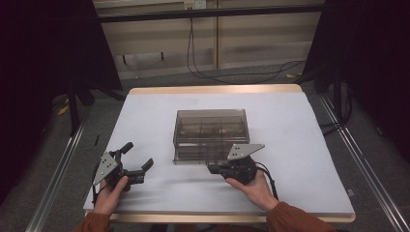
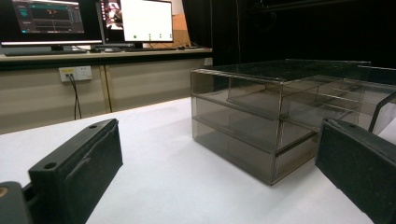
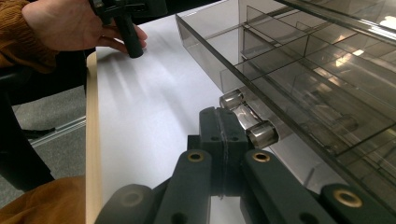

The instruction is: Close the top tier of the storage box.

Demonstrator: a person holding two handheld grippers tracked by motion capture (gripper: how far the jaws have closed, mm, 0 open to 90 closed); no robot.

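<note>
A smoky clear drawer box (image 1: 211, 126) stands in the middle of the white-covered table (image 1: 300, 145). Its lowest drawer (image 1: 198, 155) sticks out a little toward me. My right gripper (image 1: 211, 168) is at that drawer's front, jaws pressed together. In the right gripper view the shut gripper (image 3: 223, 116) lies against the drawer's clear bar handle (image 3: 247, 119), with nothing between the jaws. My left gripper (image 1: 139, 154) rests low at the front left, open and empty. In the left gripper view its jaws (image 2: 215, 154) stand wide apart, with the box (image 2: 261, 116) ahead and to the right.
The table's wooden front edge (image 3: 91, 140) runs close to both hands. Monitors (image 2: 140, 21) sit on a desk beyond the table. Cables (image 1: 232, 75) trail on the floor behind, and metal rails (image 1: 360, 154) run along both sides.
</note>
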